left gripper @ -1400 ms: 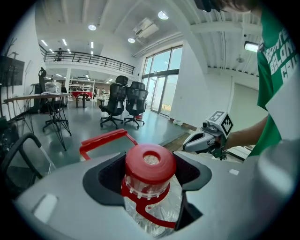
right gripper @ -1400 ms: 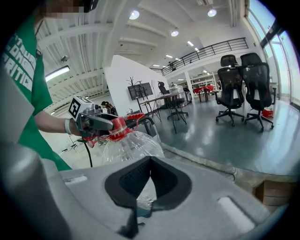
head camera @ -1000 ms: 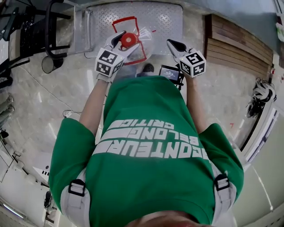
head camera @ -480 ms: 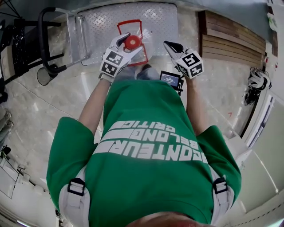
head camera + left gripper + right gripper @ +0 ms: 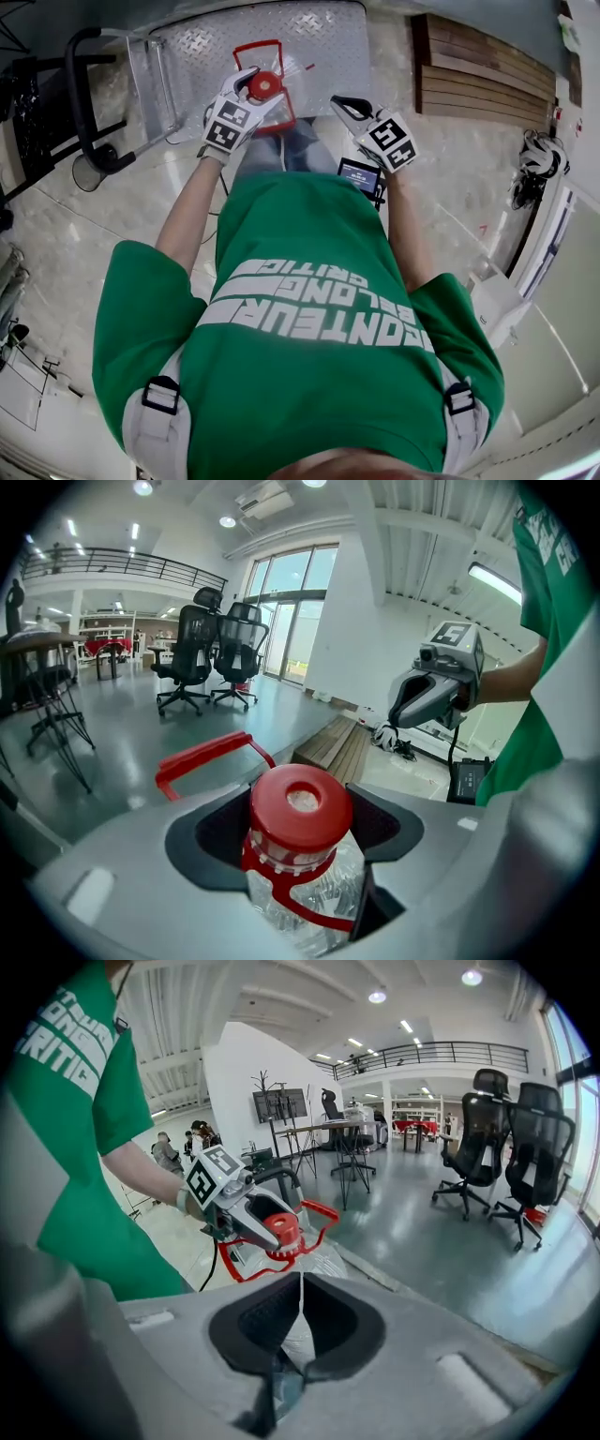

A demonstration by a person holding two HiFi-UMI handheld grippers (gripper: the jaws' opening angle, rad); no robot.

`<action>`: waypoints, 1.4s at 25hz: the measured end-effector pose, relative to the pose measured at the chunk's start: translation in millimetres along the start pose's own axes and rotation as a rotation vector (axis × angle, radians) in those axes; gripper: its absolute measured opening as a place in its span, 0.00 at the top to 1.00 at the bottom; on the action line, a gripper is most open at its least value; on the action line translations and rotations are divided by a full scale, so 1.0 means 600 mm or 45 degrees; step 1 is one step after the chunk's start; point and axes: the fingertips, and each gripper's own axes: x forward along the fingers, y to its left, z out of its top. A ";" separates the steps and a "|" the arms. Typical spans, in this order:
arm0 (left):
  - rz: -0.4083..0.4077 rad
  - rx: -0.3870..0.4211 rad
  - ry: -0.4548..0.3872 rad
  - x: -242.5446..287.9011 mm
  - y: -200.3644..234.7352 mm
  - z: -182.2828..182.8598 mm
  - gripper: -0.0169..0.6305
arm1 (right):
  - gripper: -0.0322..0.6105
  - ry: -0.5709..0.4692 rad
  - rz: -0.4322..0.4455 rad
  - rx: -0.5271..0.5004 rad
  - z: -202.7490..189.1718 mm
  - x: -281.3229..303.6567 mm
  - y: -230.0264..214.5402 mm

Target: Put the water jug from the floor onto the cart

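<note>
**One gripper on the jug's neck, the other shut and empty**

One gripper has the load. The left gripper (image 5: 253, 89) has its jaws closed round the neck of the water jug (image 5: 272, 84), just beneath the red cap (image 5: 300, 803). The left gripper view shows a dark pad pressed against each side of the neck.

The jug stands upright, its long axis vertical and the cap pointing up at the head camera. Its red carry handle (image 5: 202, 757) arches out from the neck on the side away from the person. The clear body hangs below the jaws.

From above, the jug sits over the near edge of the cart (image 5: 328, 37), on the ridged metal deck. Whether its base touches the deck cannot be told.

The right gripper (image 5: 345, 103) is held just to the right of the jug and apart from it. Its jaws are pressed together with nothing between them, and its camera looks across at the capped neck.
</note>
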 end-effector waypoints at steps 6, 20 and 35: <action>0.037 -0.055 0.034 0.037 0.036 -0.022 0.45 | 0.95 0.018 0.022 0.021 -0.015 0.005 -0.013; 0.031 -0.123 0.299 0.158 0.078 -0.158 0.45 | 0.96 0.179 0.001 0.157 -0.144 -0.035 -0.004; 0.042 -0.063 0.469 0.244 0.097 -0.244 0.45 | 0.96 0.219 -0.034 0.239 -0.187 -0.067 -0.005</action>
